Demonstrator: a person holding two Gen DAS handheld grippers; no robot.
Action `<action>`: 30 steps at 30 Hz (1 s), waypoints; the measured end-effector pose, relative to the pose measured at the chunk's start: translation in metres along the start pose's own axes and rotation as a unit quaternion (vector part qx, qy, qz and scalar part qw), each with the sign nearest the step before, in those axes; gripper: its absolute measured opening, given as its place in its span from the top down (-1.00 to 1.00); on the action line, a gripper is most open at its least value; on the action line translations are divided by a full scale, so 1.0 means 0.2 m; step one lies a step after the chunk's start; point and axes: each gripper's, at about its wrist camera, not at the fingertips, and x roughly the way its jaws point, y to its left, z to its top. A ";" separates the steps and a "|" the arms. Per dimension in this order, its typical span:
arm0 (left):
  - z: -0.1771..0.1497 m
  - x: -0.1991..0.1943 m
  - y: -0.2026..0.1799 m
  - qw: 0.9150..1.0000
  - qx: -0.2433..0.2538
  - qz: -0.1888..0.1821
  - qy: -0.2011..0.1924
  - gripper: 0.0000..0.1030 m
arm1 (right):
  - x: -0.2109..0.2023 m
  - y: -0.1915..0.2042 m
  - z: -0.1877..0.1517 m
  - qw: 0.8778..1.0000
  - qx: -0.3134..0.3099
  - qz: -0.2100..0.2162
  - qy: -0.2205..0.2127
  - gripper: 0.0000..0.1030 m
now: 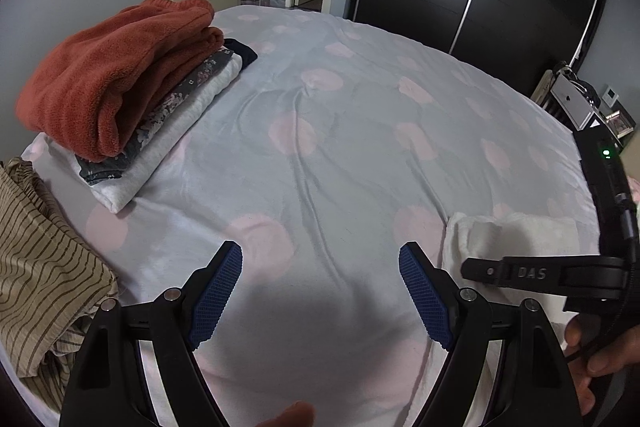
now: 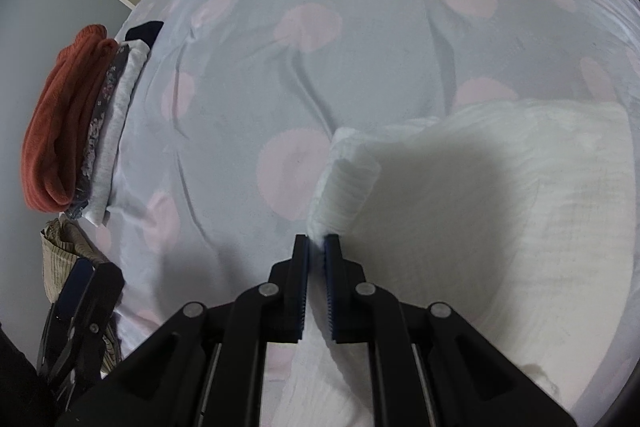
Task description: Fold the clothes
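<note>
- Four folded garments, as far as I could count, sat stacked at the bed's (image 1: 360, 115) left edge in the left wrist view: rust fleece (image 1: 116, 75) on top, then a floral piece (image 1: 176, 99), a white one (image 1: 176, 139), and a dark item (image 1: 242, 51) poking out behind; that much looked done.
- One striped tan garment (image 1: 44, 267) lay crumpled, not folded, at the near left bed edge; judged left to do.
- One white garment (image 1: 516, 239) lay at the right, partly hidden behind the right tongs (image 1: 472, 271).
- Left tongs (image 1: 320, 291) gaped wide, nothing between the blue pads, poised over bare sheet.
- One hand (image 1: 600, 359) showed at the right edge.
- Right wrist view: right tongs nearly closed, pinching an edge of the white garment (image 2: 500, 207) between the pads.
- White garment was spread on the bed's near right with one corner rolled up by the tongs; fold judged in progress, not finished.
- Same stack (image 2: 76, 123) seen at far left, well apart from the white garment; striped piece just below it.
</note>
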 end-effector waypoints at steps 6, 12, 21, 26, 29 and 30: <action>-0.03 0.04 0.00 1.000 -0.005 0.003 0.021 -0.59 | -0.01 -0.01 -0.03 1.000 -0.001 0.013 0.011 0.74; -0.06 0.01 -0.05 0.999 0.020 -0.025 0.018 -0.58 | -0.29 0.04 -0.12 0.998 -0.050 0.033 -0.032 0.64; -0.09 -0.13 -0.10 0.997 0.042 -0.058 -0.033 -0.58 | -0.70 -0.23 -0.46 0.991 -0.068 0.034 -0.111 0.29; -0.15 -0.19 -0.13 0.996 0.062 -0.046 -0.041 -0.58 | -0.73 -0.44 -0.63 0.990 -0.053 0.018 -0.130 0.12; -0.20 -0.22 -0.13 0.996 0.064 -0.052 -0.025 -0.58 | -0.67 -0.53 -0.68 0.991 -0.039 0.013 -0.128 0.12; -0.22 -0.23 -0.13 0.996 0.064 -0.054 -0.020 -0.58 | -0.65 -0.56 -0.69 0.992 -0.033 0.017 -0.125 0.12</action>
